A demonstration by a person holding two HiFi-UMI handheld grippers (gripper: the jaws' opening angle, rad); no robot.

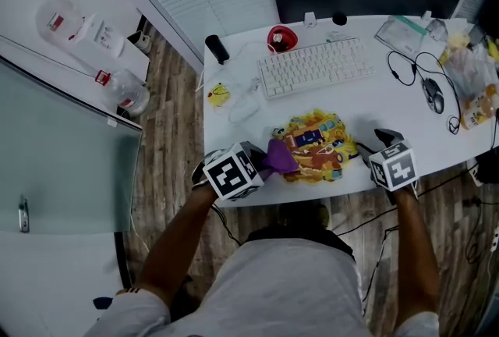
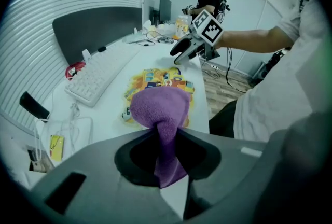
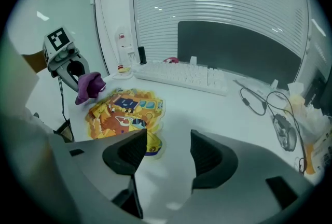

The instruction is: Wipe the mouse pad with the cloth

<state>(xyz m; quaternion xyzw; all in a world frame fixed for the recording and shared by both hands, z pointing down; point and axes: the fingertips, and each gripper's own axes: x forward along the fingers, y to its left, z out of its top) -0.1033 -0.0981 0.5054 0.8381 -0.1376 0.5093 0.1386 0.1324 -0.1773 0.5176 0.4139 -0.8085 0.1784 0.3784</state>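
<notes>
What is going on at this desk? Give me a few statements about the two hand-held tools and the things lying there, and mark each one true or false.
1. The left tool is clamped on a purple cloth. True.
2. The right tool is gripping the mouse pad. False: its jaws stand apart with nothing between them, near the pad's right edge.
3. The computer mouse sits on the colourful mouse pad. False: it lies on the bare desk far to the right, among cables.
4. The white keyboard lies beyond the mouse pad, farther from the person. True.
</notes>
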